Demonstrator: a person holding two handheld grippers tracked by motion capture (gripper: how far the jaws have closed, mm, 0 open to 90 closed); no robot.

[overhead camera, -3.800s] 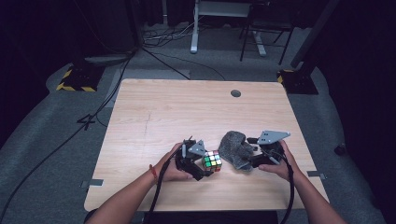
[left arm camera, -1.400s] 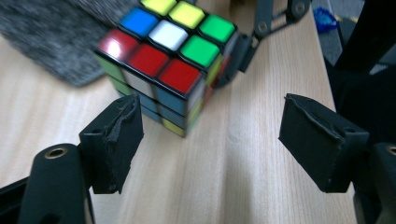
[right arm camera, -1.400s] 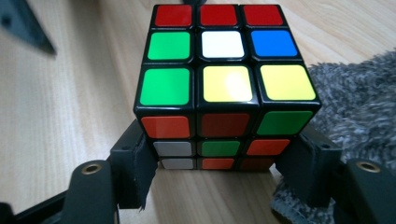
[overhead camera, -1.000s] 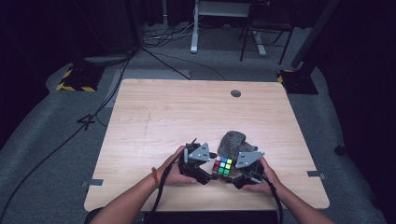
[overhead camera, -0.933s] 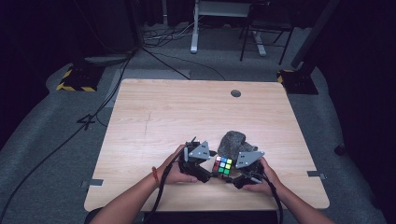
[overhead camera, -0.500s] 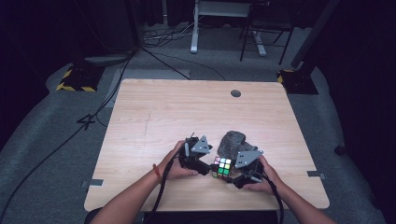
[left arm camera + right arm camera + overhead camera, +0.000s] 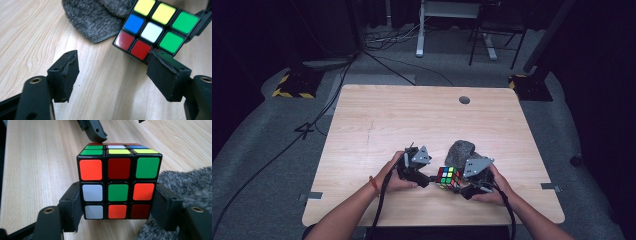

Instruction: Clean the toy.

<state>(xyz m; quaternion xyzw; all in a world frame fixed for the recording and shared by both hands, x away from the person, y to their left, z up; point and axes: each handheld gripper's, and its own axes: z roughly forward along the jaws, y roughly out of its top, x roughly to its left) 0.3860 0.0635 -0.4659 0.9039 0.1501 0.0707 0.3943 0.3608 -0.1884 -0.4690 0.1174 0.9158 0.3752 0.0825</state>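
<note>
Multicoloured plastic puzzle cube clamped between right gripper jaws near wooden table's front edge, left gripper jaws apart, perhaps grazing it, grey furry cloth just behind.

Grey fur pad crowds cube — far tabletop open.

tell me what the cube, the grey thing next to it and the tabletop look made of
Cube: likely hard plastic, a glossy black frame with coloured squares that catch the light. Grey thing: looks like soft fur or plush fabric, with short fuzzy fibres and a limp edge; what it is stays unclear. Tabletop: pale wood or wood-look laminate, matte, with fine grain lines; the look alone cannot settle which.
</note>
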